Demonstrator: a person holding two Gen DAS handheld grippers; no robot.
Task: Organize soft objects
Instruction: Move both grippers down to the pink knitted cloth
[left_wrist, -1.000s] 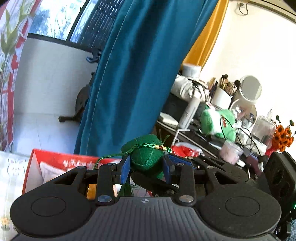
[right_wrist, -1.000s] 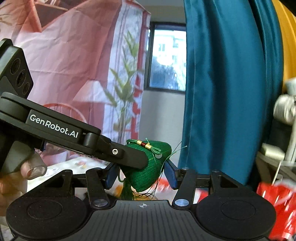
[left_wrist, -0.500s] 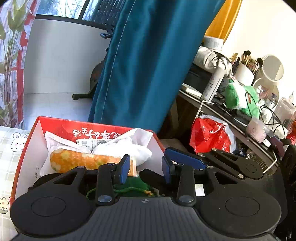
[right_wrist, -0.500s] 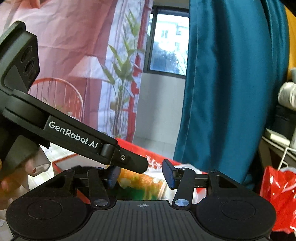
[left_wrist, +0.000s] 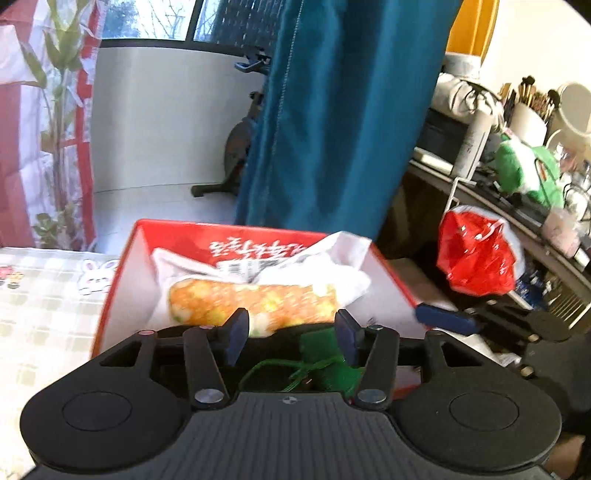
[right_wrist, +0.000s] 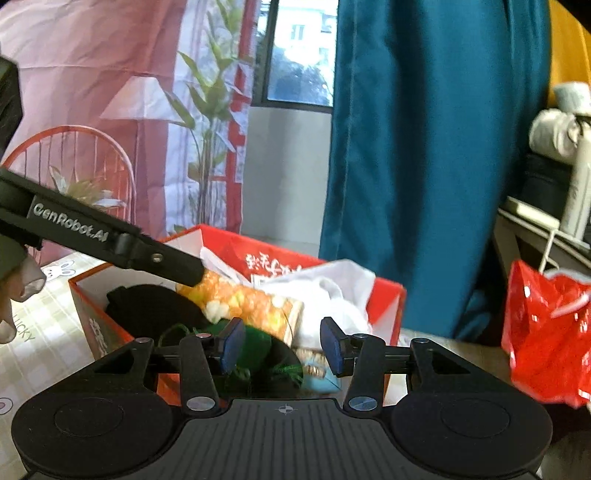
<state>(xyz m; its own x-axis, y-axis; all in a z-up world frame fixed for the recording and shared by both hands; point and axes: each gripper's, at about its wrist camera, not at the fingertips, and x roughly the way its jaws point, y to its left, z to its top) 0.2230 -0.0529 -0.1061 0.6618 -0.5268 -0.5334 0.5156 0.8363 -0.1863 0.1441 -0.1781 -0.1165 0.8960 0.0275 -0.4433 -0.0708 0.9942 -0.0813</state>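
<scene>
Above the red box (right_wrist: 388, 295), both tongs (left_wrist: 291, 334) (right_wrist: 282, 345) gape empty; the left's arm reads "GenRobot.AI".

We hold our left gripper (left_wrist: 291, 334) level, its two blue-padded fingers spread wide apart and gripping nothing. Our right gripper (right_wrist: 282, 345) is also level, its fingers wide apart as well. In the right wrist view, the left gripper's finger comes in slanting from the left side.
</scene>
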